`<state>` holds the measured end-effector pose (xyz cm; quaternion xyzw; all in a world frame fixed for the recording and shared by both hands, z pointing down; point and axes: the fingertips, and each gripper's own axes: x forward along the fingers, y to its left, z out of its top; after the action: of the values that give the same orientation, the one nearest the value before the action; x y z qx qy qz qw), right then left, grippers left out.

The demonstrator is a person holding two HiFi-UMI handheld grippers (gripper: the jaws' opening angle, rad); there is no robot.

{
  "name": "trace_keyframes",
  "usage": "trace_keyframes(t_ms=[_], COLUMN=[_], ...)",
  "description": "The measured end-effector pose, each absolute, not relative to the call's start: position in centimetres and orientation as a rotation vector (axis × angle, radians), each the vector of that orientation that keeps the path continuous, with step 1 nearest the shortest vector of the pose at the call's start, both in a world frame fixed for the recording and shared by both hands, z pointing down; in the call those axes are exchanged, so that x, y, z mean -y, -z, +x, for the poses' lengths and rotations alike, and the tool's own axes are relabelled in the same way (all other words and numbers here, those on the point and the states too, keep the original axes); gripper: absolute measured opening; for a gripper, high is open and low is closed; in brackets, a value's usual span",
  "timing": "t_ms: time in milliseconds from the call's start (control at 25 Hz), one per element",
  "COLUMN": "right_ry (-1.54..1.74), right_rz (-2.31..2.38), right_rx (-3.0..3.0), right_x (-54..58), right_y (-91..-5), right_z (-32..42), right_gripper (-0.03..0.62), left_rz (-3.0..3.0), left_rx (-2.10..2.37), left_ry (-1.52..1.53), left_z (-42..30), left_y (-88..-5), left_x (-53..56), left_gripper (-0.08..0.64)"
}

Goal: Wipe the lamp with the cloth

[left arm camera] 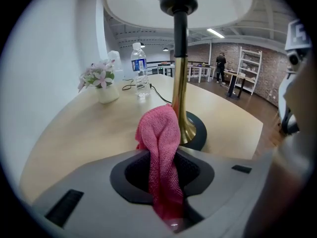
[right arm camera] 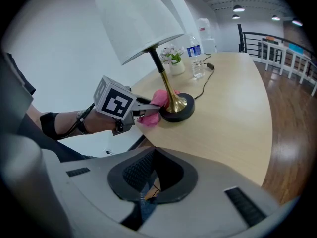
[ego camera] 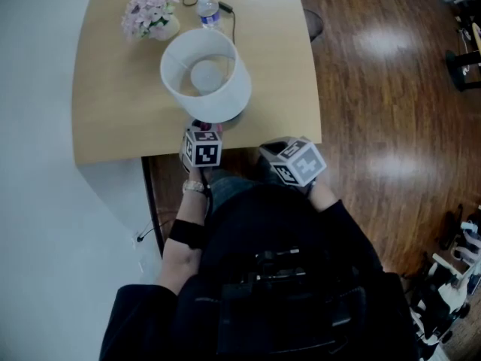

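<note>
The lamp has a white shade [ego camera: 207, 74], a brass stem [left arm camera: 181, 83] and a round dark base [left arm camera: 198, 133], and it stands near the table's front edge. My left gripper [ego camera: 207, 130] is shut on a pink cloth [left arm camera: 161, 143], whose bunched end lies against the foot of the stem. From the right gripper view, the cloth [right arm camera: 156, 105] touches the base [right arm camera: 178, 110] just below the shade [right arm camera: 138, 19]. My right gripper [ego camera: 282, 156] hovers off the table's front edge, to the right of the left one. Its jaws stand slightly apart with nothing between them [right arm camera: 153, 177].
The wooden table [ego camera: 113, 111] bears a water bottle [ego camera: 209, 10], a small pot of pink flowers [ego camera: 152, 15] and a black cable [ego camera: 233, 21] behind the lamp. A white wall runs along the left. Wood floor [ego camera: 391, 111] lies to the right.
</note>
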<state>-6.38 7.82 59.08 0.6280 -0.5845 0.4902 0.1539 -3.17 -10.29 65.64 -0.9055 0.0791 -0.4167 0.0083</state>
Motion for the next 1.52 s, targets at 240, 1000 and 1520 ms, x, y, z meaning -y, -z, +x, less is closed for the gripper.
trace_keyframes(t_ms=[240,1000,1520], right_ry=[-1.413,-1.399,-1.417], right_rz=[1.823,1.887,2.113], right_rx=[1.656,1.626,1.602], right_x=[-9.5,-13.0,-14.1], right_y=[-59.5,-59.5,-58.0], right_z=[-5.2,-3.3,-2.4], right_gripper=[0.005,0.005,0.005], left_rz=[-2.856,-2.884,-2.884], left_rx=[-0.296,0.031,0.424], left_ry=[1.334,1.39,1.234], left_z=[-3.5,1.9,1.2], left_y=[-65.9,-67.8,-58.0], left_x=[8.4,-2.2,-8.0], left_gripper=[0.104,0.106,0.104])
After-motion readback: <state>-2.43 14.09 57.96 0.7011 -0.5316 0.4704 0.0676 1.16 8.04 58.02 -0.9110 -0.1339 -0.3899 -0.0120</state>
